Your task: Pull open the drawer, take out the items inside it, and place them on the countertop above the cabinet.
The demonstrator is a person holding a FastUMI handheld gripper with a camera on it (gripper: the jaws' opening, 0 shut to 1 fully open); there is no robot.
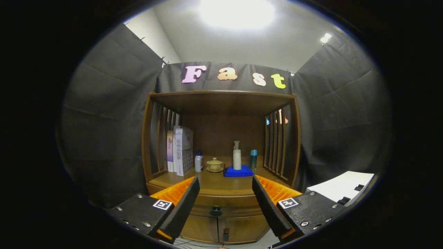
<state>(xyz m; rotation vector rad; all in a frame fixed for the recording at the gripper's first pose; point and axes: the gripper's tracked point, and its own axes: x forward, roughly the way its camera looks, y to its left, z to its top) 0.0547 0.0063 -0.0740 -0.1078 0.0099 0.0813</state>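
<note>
A: Counting first, biggest down?

B: One wooden cabinet (221, 166), straight ahead against the black cloth wall, with slatted sides and an open shelf space above its countertop (214, 181). One drawer (221, 202) under that countertop, closed, with one dark round knob (216, 210) at its middle. Two lower doors (221, 230) beneath, meeting at the centre.

A: And on the countertop?

B: Several upright books (180, 152) at the left; exact count hard to tell. Then one small white bottle (199, 162) just beside them, one lidded tan pot (214, 165) on a saucer, one blue pad (238, 171) carrying one tall pump bottle (236, 157), and one teal bottle (254, 159) at the right.

A: Tool?

B: One gripper (225, 197), spread wide, pinching nothing. Two black fingers (183, 204) with orange backing, framing the drawer front, knob between them and slightly beyond the tips, not touched.

A: Contents of the drawer?

B: Hidden behind the closed front. Off to the right, one white surface (341, 188) with small dark pieces on it.
</note>
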